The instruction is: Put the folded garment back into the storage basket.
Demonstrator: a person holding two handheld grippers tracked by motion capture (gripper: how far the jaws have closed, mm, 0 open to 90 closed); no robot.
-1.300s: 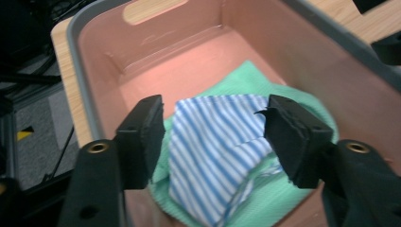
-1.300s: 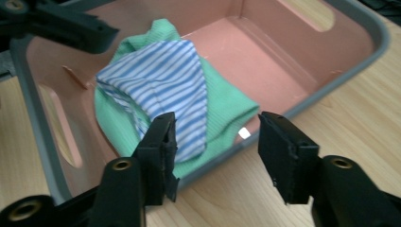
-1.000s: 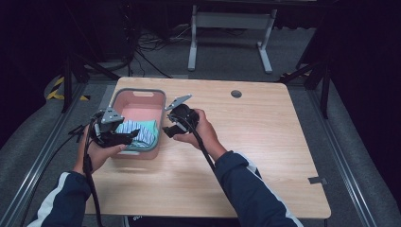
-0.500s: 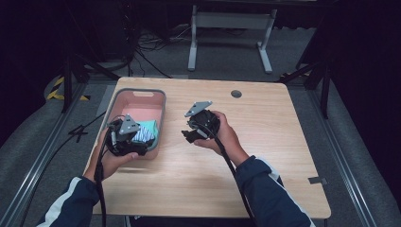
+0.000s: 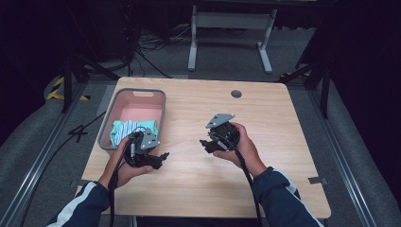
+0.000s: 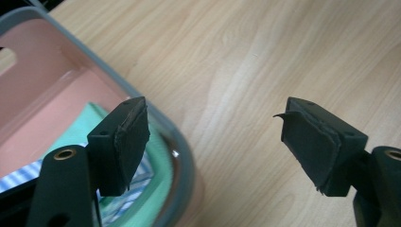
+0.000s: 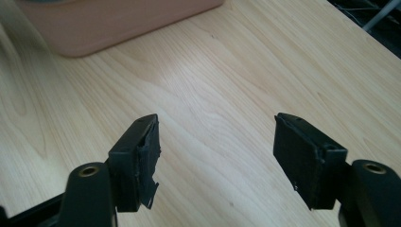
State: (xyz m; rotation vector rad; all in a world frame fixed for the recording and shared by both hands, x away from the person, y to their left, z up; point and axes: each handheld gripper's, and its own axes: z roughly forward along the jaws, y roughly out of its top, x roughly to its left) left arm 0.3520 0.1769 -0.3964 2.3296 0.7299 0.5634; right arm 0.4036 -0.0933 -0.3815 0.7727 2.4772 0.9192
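Note:
A pink bin with a grey rim (image 5: pixel 163 101) stands at the table's left. A folded mint and blue-striped cloth (image 5: pixel 126 128) lies in its near end. My left gripper (image 5: pixel 162 157) hovers over the wood just off the bin's near right corner, jaws open and empty. In the left gripper view the gripper (image 6: pixel 215 127) spans the bin rim (image 6: pixel 185 158), with the cloth (image 6: pixel 78 135) behind the left jaw. My right gripper (image 5: pixel 204 144) is held open above the middle of the table. In the right gripper view the gripper (image 7: pixel 217 142) has bare wood between its jaws, with the bin wall (image 7: pixel 118 23) beyond.
The wooden table (image 5: pixel 279 109) has a round cable hole (image 5: pixel 236 93) near its far edge. A metal stand (image 5: pixel 227 21) and cables lie on the dark floor behind. A cable trails from each gripper toward the person.
Both hands have drawn away from the bin, to the right and toward the person. The left gripper left the space above the cloth and now hangs beside the bin's corner.

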